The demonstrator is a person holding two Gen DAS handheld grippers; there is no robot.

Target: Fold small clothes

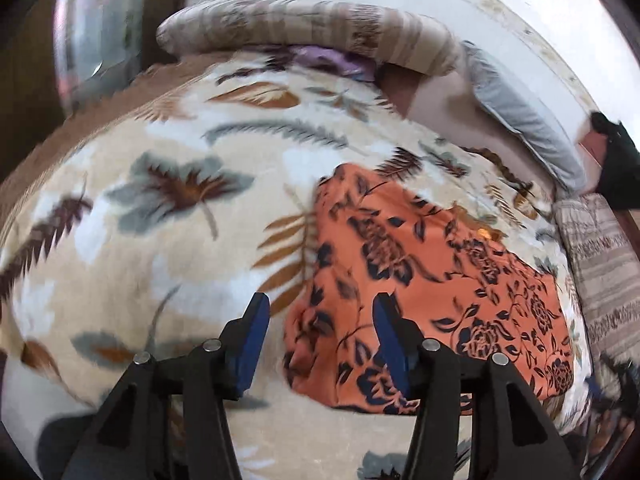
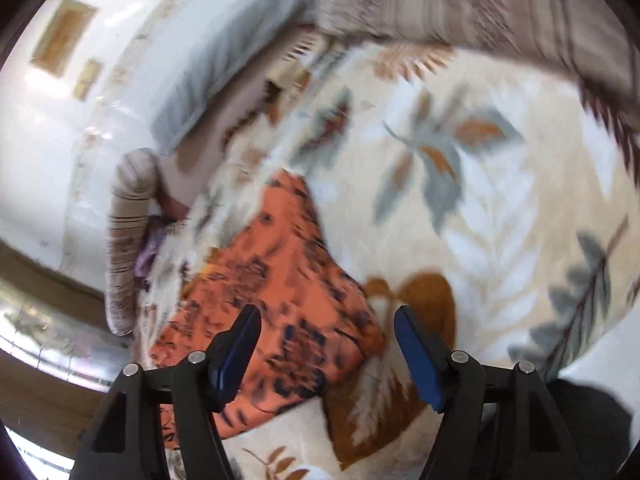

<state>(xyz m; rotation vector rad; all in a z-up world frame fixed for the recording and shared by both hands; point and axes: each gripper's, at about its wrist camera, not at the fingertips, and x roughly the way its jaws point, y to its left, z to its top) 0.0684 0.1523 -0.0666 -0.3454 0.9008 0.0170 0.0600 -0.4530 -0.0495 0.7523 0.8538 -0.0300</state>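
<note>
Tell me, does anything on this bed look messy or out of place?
Nothing looks damaged or spilled. The orange floral garment lies on the leaf-print blanket, folded but a bit lopsided, with rumpled edges. A purple cloth is tucked half under the striped pillow. Both grippers hang open above, holding nothing.

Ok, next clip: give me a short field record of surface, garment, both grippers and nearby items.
surface: leaf-print blanket
garment: orange floral cloth, lying on the blanket, partly folded
left gripper: open, above the cloth's edge, holding nothing
right gripper: open, above the cloth's corner, holding nothing
nearby: striped pillow, grey pillow
</note>
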